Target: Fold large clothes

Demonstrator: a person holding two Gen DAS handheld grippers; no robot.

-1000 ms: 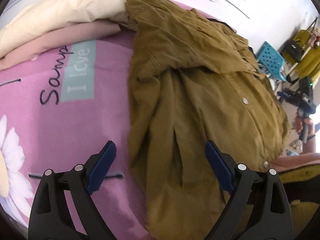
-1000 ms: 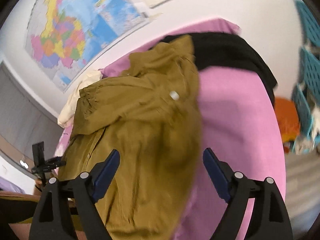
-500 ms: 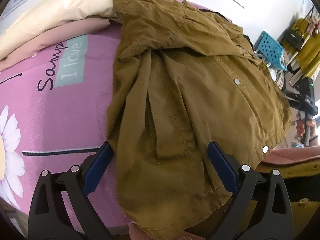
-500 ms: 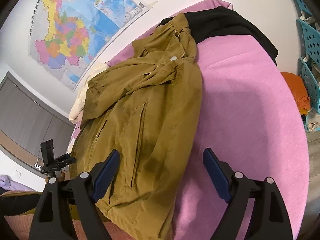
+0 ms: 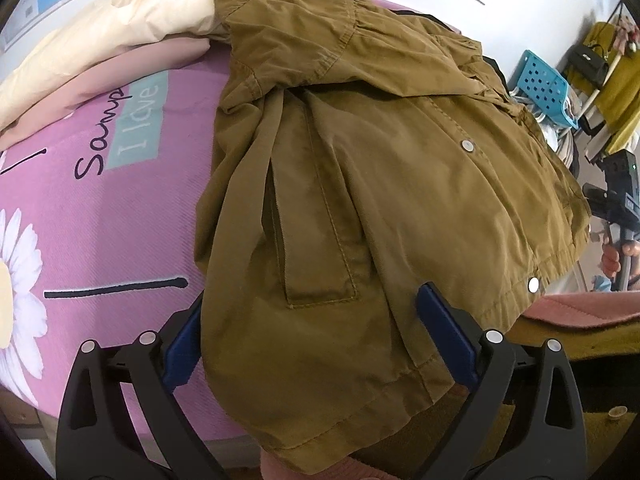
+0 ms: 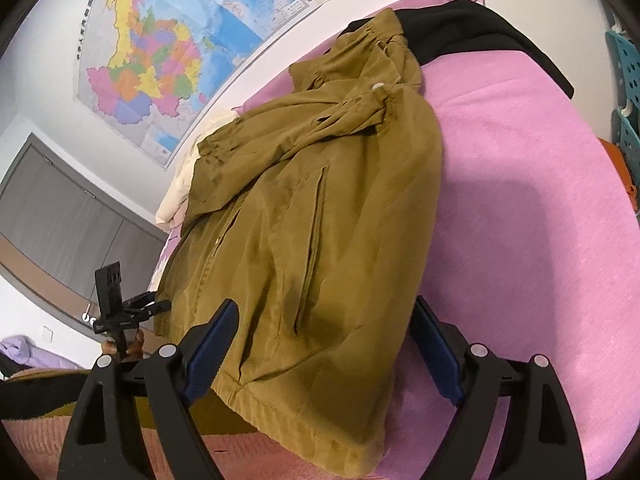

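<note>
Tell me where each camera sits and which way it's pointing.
Left wrist: on the left claw, looking down over the olive-brown cotton jacket on the pink printed bedspread; its open blue-padded fingers show.
Right wrist: on the right claw, facing the jacket and the colourful wall map; its open fingers show.
Shared: jacket, bedspread.

The jacket (image 5: 380, 184) lies spread on the bed (image 5: 100, 208), its hem hanging over the near edge; in the left wrist view a pile of folded bedding (image 5: 112, 40) sits behind it to the left, touching its far corner; in the right wrist view a dark garment (image 6: 472, 28) lies behind the jacket by the wall, with a wall map (image 6: 168, 48) above; bare bed to the jacket's right.
</note>
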